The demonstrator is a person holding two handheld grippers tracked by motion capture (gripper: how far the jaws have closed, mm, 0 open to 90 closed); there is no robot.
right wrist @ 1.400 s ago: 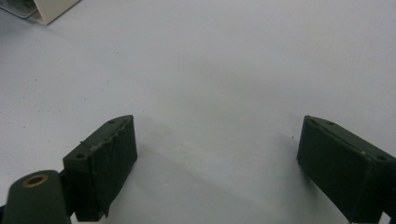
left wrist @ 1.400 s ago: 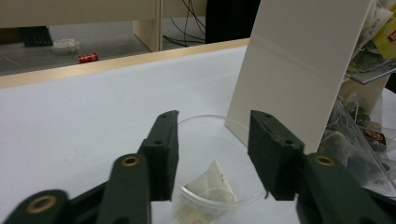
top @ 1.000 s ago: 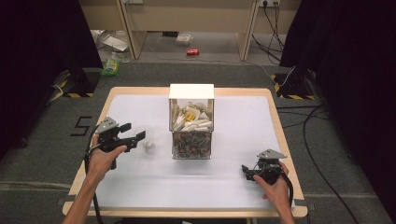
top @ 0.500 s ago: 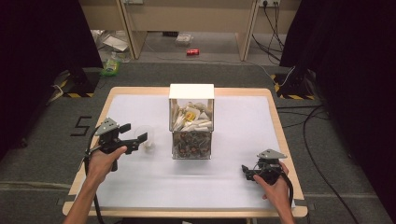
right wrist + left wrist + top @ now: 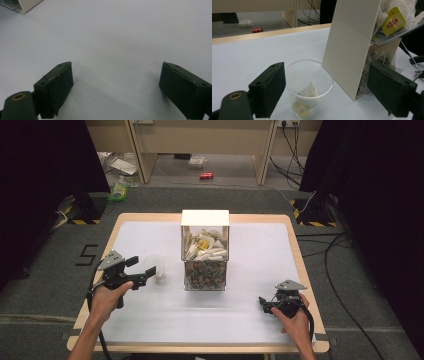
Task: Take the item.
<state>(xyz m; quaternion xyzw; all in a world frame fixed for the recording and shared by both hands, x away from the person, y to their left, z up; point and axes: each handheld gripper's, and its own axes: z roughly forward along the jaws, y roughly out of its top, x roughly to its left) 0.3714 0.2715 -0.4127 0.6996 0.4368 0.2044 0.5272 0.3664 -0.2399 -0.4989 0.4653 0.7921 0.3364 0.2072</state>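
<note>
We start with the table (image 5: 150, 330), a pale sheet with wooden edges. At its middle stands a clear box (image 5: 205, 251) with a white back and top, packed with tea bags above and darker packets below. Left of the box, near but apart from it, sits a small clear plastic cup (image 5: 308, 85) holding one tea bag (image 5: 308, 93) slumped at the bottom.

Our left gripper (image 5: 142, 271) sits at the cup with its jaws spread wide; in the left gripper view the cup stands between them, nearer the left jaw, and neither jaw seems to press on it. Our right gripper (image 5: 266, 304) rests near the table's right front edge, jaws likewise wide apart over bare sheet, holding nothing.

We judge the cup to be very light, thin-walled and smooth, so it could slip, tip or buckle under a hard squeeze. We would take it across the middle of its wall, below the rim, closing gently.
</note>
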